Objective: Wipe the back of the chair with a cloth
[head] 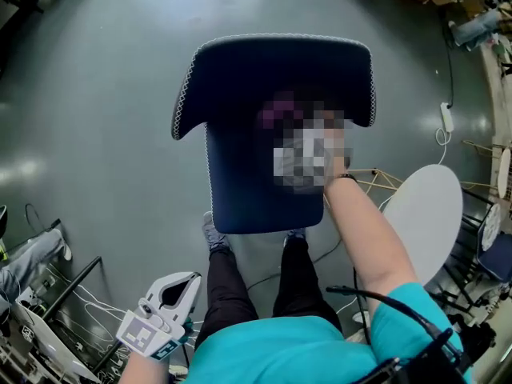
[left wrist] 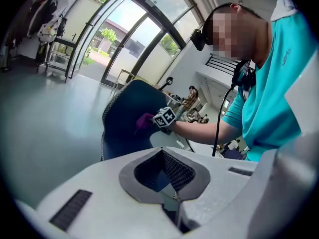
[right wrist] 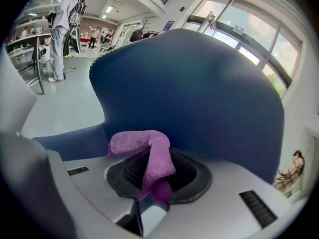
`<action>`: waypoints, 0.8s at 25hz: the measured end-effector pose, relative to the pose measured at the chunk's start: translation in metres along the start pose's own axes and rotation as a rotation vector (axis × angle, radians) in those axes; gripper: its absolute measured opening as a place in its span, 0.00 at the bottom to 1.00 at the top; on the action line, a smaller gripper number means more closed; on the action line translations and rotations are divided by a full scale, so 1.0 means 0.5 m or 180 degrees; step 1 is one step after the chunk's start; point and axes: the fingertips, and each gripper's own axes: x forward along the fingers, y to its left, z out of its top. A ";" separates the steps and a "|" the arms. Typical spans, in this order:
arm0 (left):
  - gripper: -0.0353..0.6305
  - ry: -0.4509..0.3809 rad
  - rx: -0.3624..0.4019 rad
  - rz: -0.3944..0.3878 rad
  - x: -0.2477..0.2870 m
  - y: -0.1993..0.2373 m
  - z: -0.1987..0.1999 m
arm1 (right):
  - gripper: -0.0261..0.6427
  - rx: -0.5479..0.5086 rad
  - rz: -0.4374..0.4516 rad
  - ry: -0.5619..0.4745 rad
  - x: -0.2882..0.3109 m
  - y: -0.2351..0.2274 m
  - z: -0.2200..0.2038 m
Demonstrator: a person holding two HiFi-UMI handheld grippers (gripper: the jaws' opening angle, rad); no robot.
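Right gripper (right wrist: 152, 172) is clamped on the purple cloth (right wrist: 148, 151). A fold is pinched between its jaws and the loose end bunches forward toward the dark blue chair (head: 264, 78). In my head view the arm reaches out over the seat, low on the inner face of the chair's back (right wrist: 209, 88). From the left gripper view the cloth looks laid against that face, though I cannot swear it touches.

Left gripper (left wrist: 173, 195) hangs low by my side, well away from the chair, jaws together with nothing between them.

I judge this as the wiping itself. The fabric shows no sign of which parts have been covered, so I cannot say how far along it is. The next stroke calls for the cloth's bunched end pressed flat to the upholstery and drawn across the curve of the back, with the grip firm so the fold does not slip out.

No bucket, bin or box shows near the chair.
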 end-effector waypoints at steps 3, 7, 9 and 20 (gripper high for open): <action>0.06 0.0099 0.0088 -0.0151 0.075 -0.070 0.009 | 0.17 0.0052 -0.0244 0.0136 -0.044 -0.088 -0.101; 0.06 0.0233 0.0238 -0.0323 0.130 -0.143 0.009 | 0.17 0.0143 -0.0514 0.0218 -0.138 -0.159 -0.194; 0.06 0.0283 0.0310 -0.0406 0.167 -0.171 0.006 | 0.17 0.0110 -0.0582 0.0174 -0.169 -0.176 -0.226; 0.06 0.0269 0.0299 -0.0461 0.255 -0.211 0.016 | 0.17 0.0224 -0.0442 -0.0017 -0.183 -0.222 -0.258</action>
